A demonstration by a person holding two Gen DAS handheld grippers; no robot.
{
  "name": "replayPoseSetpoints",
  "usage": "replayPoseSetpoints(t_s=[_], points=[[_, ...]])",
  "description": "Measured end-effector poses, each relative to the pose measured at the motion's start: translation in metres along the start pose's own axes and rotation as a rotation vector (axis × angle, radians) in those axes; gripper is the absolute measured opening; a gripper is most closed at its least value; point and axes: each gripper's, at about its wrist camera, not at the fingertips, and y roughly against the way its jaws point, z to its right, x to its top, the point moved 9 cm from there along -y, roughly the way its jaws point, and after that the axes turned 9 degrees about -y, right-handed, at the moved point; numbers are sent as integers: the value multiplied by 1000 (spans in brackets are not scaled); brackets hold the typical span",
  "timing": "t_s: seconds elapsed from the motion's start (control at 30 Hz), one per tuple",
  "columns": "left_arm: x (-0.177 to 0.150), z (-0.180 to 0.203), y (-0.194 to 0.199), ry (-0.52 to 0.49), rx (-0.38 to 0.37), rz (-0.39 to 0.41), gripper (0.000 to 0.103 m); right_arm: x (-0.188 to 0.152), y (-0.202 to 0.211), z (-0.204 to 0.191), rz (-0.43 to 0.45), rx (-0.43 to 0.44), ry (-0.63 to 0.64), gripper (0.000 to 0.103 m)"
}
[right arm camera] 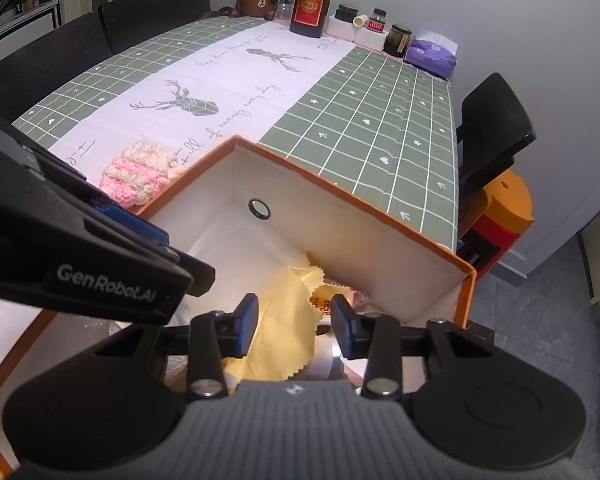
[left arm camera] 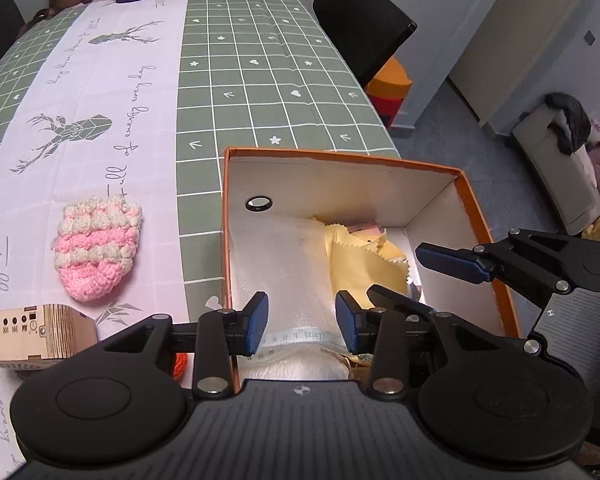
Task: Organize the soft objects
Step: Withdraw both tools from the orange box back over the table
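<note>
Left gripper [left arm camera: 302, 326]: your nearest item, low centre of the left wrist view. Its blue-padded jaws stand parted over the white translucent plastic pouch [left arm camera: 284, 276]; the pads press on nothing.
Right gripper [right arm camera: 294, 326]: low centre of the right wrist view. Jaws parted above the pale yellow pinked-edge cloth [right arm camera: 284, 320]; no grip is visible.
Box: the orange cardboard box with white inner walls [left arm camera: 340, 184] sits at the table's near right edge. Pouch and cloth lie inside it; a pink item shows partly behind the cloth, too hidden to identify.
Step in hand: judged as release complete. Both tools are over the box interior with nothing held.
Remaining item: the pink-and-cream crocheted pouch [left arm camera: 98, 250] lies on the white band of the green checked tablecloth [left arm camera: 260, 80], left of the box and apart from it.
Next move: lift your left gripper clear of the box's left wall, carry it left, and close on the crocheted pouch. Expect it to compress under the pads.
Edges: the orange rim stands high on all sides; raise before traversing. The right wall lies near the table edge.
Obstacle: the pale plywood box with slots [left arm camera: 32, 332], lower left, sits just below the crocheted pouch.
Open room: the tablecloth beyond the box, toward upper frame, is free up to the bottles [right arm camera: 310, 4].
</note>
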Motion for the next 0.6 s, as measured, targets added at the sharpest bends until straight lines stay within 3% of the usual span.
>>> replayPoseSetpoints(t_s=[0.07,0.2,0.4,0.6], points=[[-1,-1,8,13,-18,14,56,2,7,-1,9,-13,-2,44],[-4,-6,30,24,-35,71,58,6,22,-4,41,-40,-30,52],[-12,-21,71,-7,-43,213,59,10,48,-26,121,-38,-107,53],[-32,-46,111,-99,50,351,59,8,70,-65,202,19,-158,55]])
